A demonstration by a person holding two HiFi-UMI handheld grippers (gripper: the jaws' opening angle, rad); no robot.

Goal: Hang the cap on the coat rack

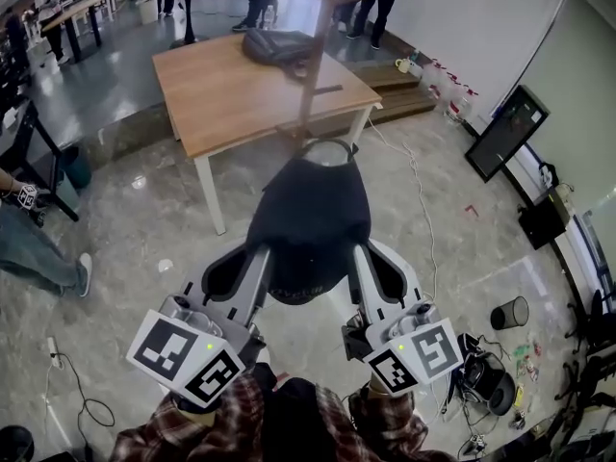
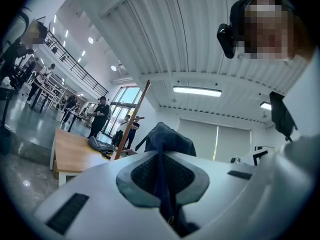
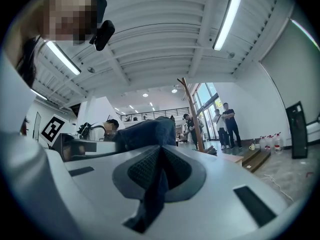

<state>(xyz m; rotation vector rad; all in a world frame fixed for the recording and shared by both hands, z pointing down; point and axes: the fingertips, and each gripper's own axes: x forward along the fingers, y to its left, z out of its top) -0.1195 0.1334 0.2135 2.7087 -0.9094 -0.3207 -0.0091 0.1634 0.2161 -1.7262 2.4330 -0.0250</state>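
Pinching the cap (image 1: 310,221), left gripper (image 1: 266,256) and right gripper (image 1: 356,254) have fingers (image 2: 100,194) closed tight on its fabric.

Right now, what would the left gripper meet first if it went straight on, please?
Probably the coat rack pole, just left of the cap it grips; depth is unclear.

Wooden tabletop (image 1: 231,94) on glossy grey floor (image 1: 135,210); right of it, white wall (image 1: 472,17) with leaning black screen (image 1: 507,131); strip lights (image 2: 197,90) overhead.
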